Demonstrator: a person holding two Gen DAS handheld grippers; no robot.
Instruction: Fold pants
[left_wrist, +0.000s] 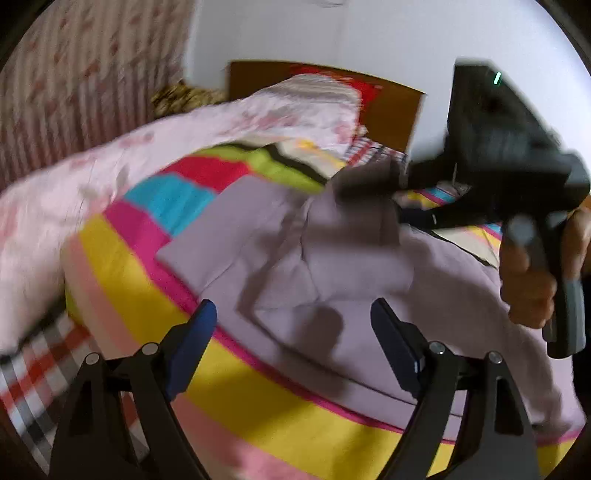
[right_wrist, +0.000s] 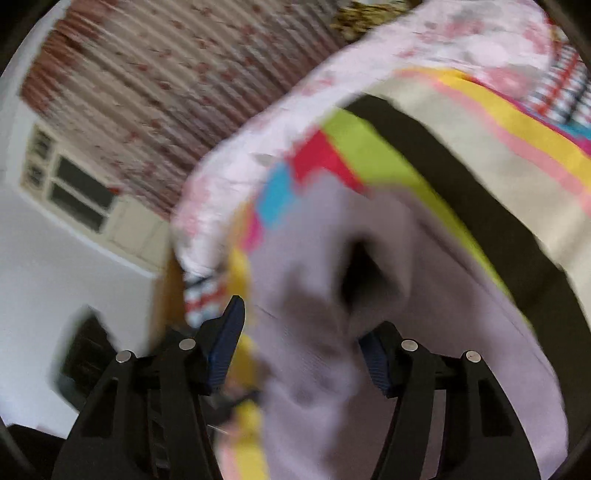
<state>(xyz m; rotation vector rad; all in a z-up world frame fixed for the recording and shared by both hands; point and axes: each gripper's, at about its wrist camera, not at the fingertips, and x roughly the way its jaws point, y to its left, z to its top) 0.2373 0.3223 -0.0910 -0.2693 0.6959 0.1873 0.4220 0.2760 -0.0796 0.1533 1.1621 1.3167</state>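
Note:
Lilac pants lie rumpled and partly folded on a bedspread of bright colour blocks. My left gripper hovers open over their near edge, with nothing pinched between its blue pads. In the left wrist view the right gripper's black body is at the right, held by a hand, its blurred tips over the far part of the pants. In the right wrist view, my right gripper stands open; the pants spread loose under and between its fingers, and no pad presses on them. Both views are blurred.
A pink floral quilt is bunched along the bed's left side. Behind it hangs a striped curtain. A wooden headboard stands at the white wall. Checked fabric shows at the near left. A window is in the right wrist view.

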